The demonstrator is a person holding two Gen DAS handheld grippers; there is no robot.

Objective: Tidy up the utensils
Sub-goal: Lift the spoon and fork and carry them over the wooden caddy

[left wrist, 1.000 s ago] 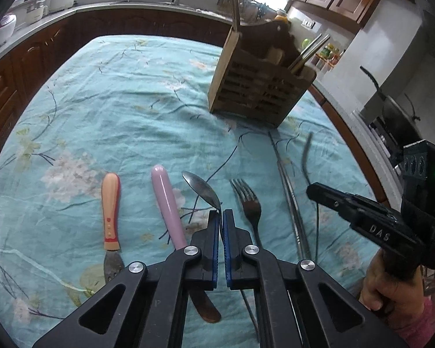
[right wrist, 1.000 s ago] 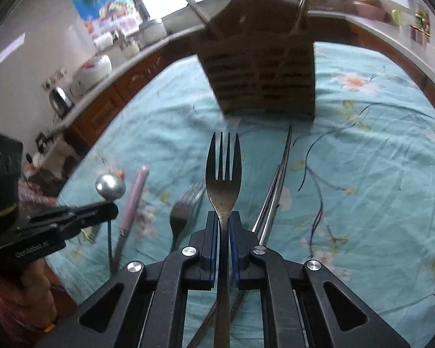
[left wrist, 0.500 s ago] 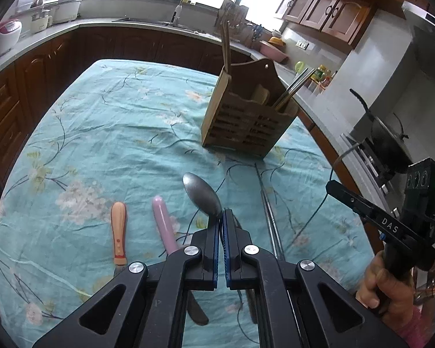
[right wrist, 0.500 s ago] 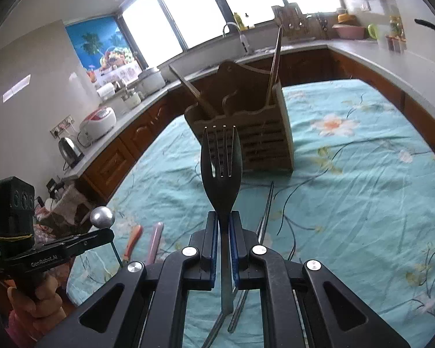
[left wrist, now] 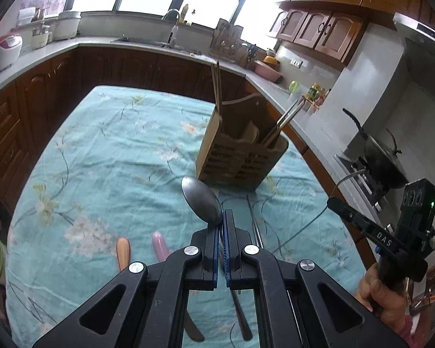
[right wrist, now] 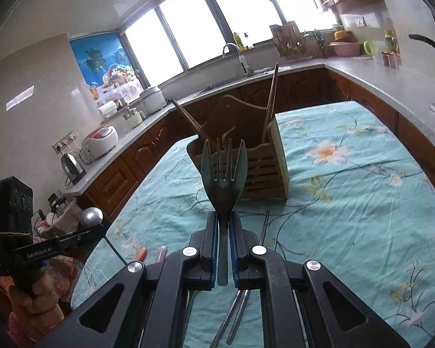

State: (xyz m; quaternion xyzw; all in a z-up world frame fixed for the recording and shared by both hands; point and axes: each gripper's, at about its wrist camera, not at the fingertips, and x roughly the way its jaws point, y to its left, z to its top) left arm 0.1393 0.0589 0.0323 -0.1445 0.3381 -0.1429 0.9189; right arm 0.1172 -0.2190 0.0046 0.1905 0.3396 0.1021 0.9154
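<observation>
Left wrist: left gripper [left wrist: 221,226] clamps spoon [left wrist: 201,203]; right gripper [right wrist: 223,226] clamps fork [right wrist: 224,174], tines forward.

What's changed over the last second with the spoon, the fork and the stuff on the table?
Both grippers have risen. The left gripper has lifted the spoon clear of the tablecloth, and the right gripper has raised the fork toward the wooden utensil holder. Both stay shut on them. The holder, the metal chopsticks and the orange-handled knife and pink-handled knife haven't moved.
</observation>
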